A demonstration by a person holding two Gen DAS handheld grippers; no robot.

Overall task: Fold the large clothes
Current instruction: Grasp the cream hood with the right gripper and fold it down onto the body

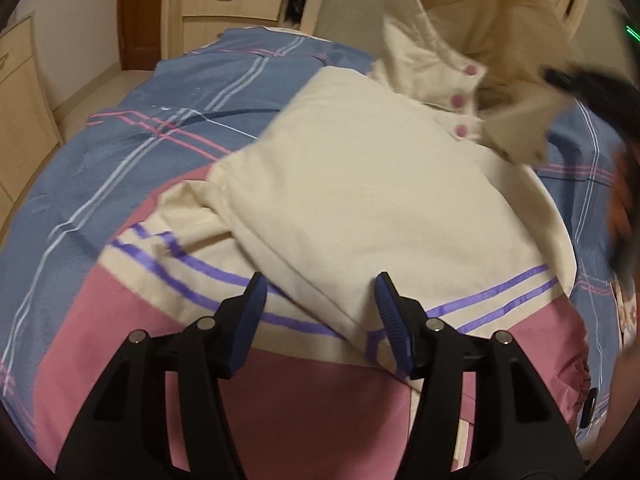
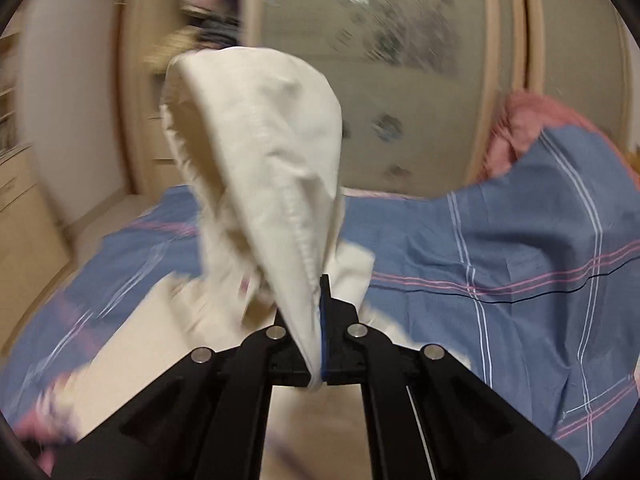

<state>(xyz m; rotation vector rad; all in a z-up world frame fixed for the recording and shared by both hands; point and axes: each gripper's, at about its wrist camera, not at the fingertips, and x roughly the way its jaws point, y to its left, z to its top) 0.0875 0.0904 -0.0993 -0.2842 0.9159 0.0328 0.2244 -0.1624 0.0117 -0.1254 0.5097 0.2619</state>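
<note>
- One fold is seen on the jacket [image 1: 360, 184], spread on the bed [image 1: 120, 152].
- Right gripper [image 2: 321, 320] jaws are clenched on the hood [image 2: 264, 152], lifted.
- Left gripper [image 1: 320, 312] jaws are released; more folds are judged left.

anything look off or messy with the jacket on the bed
Nothing is damaged. The cream jacket lies half folded: its button placket is bunched up askew at the far side, and the right claw holds one cream part lifted.

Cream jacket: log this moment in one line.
left gripper: open over cream jacket | right gripper: shut on jacket hood, lifted | surface: plaid bedspread
</note>
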